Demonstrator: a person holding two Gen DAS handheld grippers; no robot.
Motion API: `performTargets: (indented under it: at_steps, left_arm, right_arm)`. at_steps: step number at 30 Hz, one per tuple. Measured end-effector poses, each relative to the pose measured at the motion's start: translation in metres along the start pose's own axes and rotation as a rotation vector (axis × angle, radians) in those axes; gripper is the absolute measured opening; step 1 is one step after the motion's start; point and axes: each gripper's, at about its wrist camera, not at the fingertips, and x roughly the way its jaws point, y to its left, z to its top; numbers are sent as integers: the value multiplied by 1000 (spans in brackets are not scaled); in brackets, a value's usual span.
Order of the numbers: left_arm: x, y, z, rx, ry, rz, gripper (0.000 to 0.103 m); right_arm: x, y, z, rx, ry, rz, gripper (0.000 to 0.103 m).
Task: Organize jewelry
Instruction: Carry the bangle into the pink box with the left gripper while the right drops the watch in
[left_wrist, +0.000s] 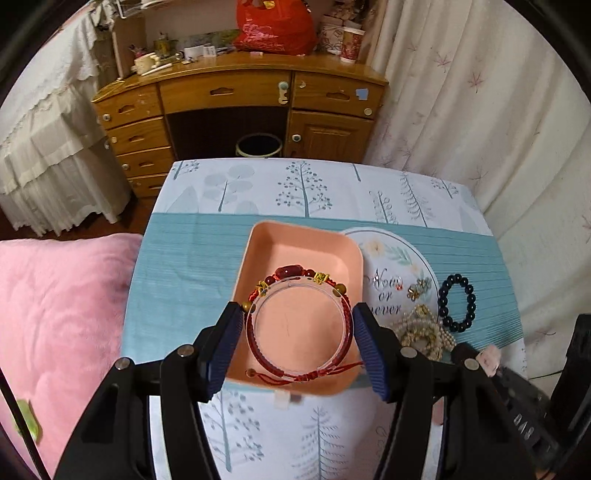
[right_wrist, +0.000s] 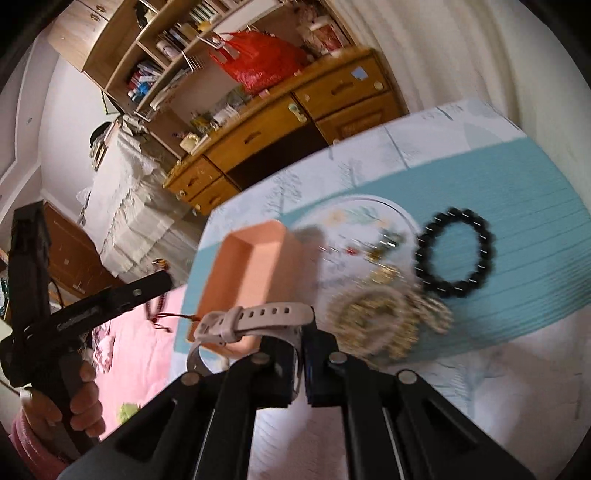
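In the left wrist view my left gripper (left_wrist: 298, 334) is shut on a red cord bracelet (left_wrist: 295, 325) wound on a clear ring, held over the peach tray (left_wrist: 258, 243). Both pads press the ring's sides. In the right wrist view my right gripper (right_wrist: 301, 363) is shut on a pale pink watch (right_wrist: 258, 319), whose strap hangs out left near the tray (right_wrist: 255, 258). A black bead bracelet (left_wrist: 457, 302) (right_wrist: 455, 253) lies on the cloth to the right. A pearl-and-gold pile (left_wrist: 424, 332) (right_wrist: 384, 317) and small earrings (left_wrist: 419, 288) lie on a round plate (left_wrist: 388, 254).
The table carries a blue and white tree-print cloth (left_wrist: 207, 258). A pink cushion (left_wrist: 55, 314) lies to its left. A wooden desk (left_wrist: 236, 96) with a red bag (left_wrist: 275, 26) stands behind. White curtains (left_wrist: 498, 110) hang on the right.
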Motion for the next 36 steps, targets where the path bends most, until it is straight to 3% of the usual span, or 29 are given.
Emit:
performTargets:
  at_steps: [8, 14, 15, 16, 17, 18, 20, 22, 24, 31, 36]
  left_arm:
    - [8, 21, 40, -15, -42, -93, 60]
    - [20, 27, 49, -18, -13, -139, 60]
    - [23, 27, 49, -12, -1, -149, 67]
    - [26, 26, 49, -7, 12, -147, 83]
    - [28, 25, 48, -5, 15, -134, 89]
    - [28, 25, 47, -2, 8, -127, 90]
    - [28, 25, 47, 5, 11, -138, 90]
    - [28, 25, 47, 0, 17, -148, 90]
    - [30, 25, 47, -2, 26, -154, 90]
    - [31, 7, 29, 72, 38, -134, 90]
    - [23, -11, 9, 132, 23, -167, 90]
  right_arm:
    - [31, 59, -8, -48, -36, -15, 6]
    - [52, 83, -7, -33, -41, -63, 8]
    - [55, 84, -6, -26, -33, -85, 10]
    - [60, 85, -4, -23, -9, -102, 21]
    - [63, 85, -5, -23, 12, -116, 28]
    - [65, 85, -6, -23, 22, -127, 34]
    - [60, 83, -9, -15, 4, -128, 37]
    - [54, 81, -11, -7, -10, -131, 55]
    - [46, 78, -13, -8, -27, -139, 65]
    - [41, 71, -29, -84, 24, -221, 70]
    - [35, 56, -54, -188, 71, -326, 70]
